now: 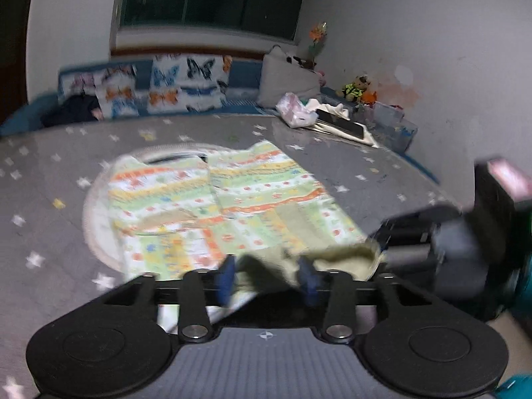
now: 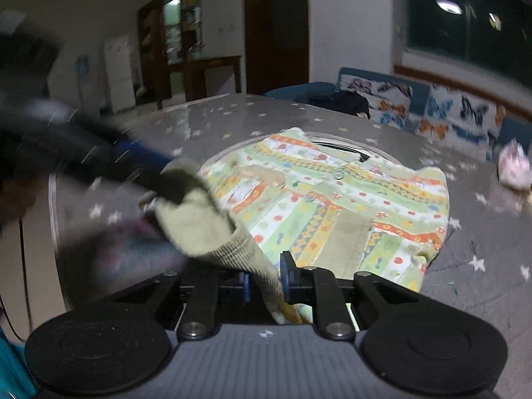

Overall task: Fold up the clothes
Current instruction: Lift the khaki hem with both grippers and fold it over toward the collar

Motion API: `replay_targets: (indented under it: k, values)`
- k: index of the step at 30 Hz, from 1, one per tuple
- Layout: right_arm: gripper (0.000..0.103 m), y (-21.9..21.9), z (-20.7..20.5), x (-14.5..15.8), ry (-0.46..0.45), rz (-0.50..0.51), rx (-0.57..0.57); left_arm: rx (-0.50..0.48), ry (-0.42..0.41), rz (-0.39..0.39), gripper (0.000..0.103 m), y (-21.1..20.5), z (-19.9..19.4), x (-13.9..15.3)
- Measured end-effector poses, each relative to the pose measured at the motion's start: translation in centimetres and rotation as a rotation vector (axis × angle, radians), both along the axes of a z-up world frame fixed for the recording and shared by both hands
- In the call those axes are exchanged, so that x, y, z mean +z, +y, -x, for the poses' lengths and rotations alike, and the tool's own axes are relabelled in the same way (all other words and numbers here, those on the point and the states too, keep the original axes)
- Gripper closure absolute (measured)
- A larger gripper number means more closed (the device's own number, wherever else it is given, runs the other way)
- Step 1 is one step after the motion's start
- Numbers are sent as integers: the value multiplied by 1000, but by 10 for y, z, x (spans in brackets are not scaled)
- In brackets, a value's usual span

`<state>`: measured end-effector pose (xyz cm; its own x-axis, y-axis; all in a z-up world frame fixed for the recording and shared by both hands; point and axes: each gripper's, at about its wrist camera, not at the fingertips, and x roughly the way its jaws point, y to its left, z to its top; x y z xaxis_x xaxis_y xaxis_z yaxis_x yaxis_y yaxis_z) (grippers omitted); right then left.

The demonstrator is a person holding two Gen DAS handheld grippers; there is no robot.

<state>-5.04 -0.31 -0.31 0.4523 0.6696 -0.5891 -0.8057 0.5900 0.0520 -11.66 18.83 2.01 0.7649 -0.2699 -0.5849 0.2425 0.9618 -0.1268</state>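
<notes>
A small garment (image 1: 226,206) with green, orange and yellow patterned stripes lies flat on the grey star-print table, collar away from me. Its olive ribbed hem (image 1: 335,259) is lifted at the near edge. My left gripper (image 1: 267,276) has its blue pads on either side of the hem cloth, gripping it. In the right wrist view the garment (image 2: 349,206) spreads ahead, and my right gripper (image 2: 264,281) is shut on the ribbed olive hem (image 2: 212,219), which rises up to the left. The left gripper (image 2: 99,159) shows there as a dark blur.
The table (image 1: 50,173) carries a round lazy-susan ring (image 1: 96,232) under the garment. A pink bundle (image 1: 296,109), a dark tablet and clear boxes sit at the far right. Butterfly cushions (image 1: 173,86) line a blue sofa behind. The right gripper (image 1: 465,242) blurs at right.
</notes>
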Motion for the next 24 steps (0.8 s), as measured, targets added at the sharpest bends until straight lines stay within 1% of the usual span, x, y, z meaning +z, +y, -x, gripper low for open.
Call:
replay_targets:
  k: [2,3,4,7,10,13,14,15,16,17,18,19,20,22,24]
  values:
    - [88,-3,-9,5,37,-32,-17,0,-27,-43,41,4,7,-2]
    - [88,-5,-13,7,55,-48,-25,-2,-32,-65,34,6,8,-5]
    - [88,-6,-16,9,70,-60,-31,-5,-37,-88,32,6,8,-7]
    - [89,-5,-23,11,106,-79,-46,-33,-59,-183,31,0,7,-15]
    - [89,-4,-28,14,113,-94,-60,-76,-95,-276,31,-9,3,-24]
    - [89,-4,-30,18,111,-101,-64,-102,-97,-327,32,-12,-6,-35]
    - [89,-4,-30,19,108,-100,-65,-110,-98,-344,34,-12,-8,-38]
    - [89,-3,-31,20,104,-98,-66,-116,-101,-362,41,-12,-10,-42]
    - [89,-3,-31,20,100,-94,-66,-125,-99,-377,53,-11,-12,-45]
    - [91,-3,-30,20,97,-92,-66,-132,-89,-377,60,-9,-13,-47]
    - [94,-4,-29,20,94,-94,-64,-135,-76,-370,76,-7,-15,-49]
    - [95,-4,-28,20,92,-95,-62,-138,-63,-362,85,-4,-16,-50]
    - [95,-4,-27,20,89,-97,-58,-136,-56,-347,87,-2,-17,-51]
    - [99,-5,-22,21,79,-102,-43,-131,-56,-312,94,3,-13,-48]
    - [99,-7,-14,25,69,-108,-21,-132,-60,-293,95,3,-6,-43]
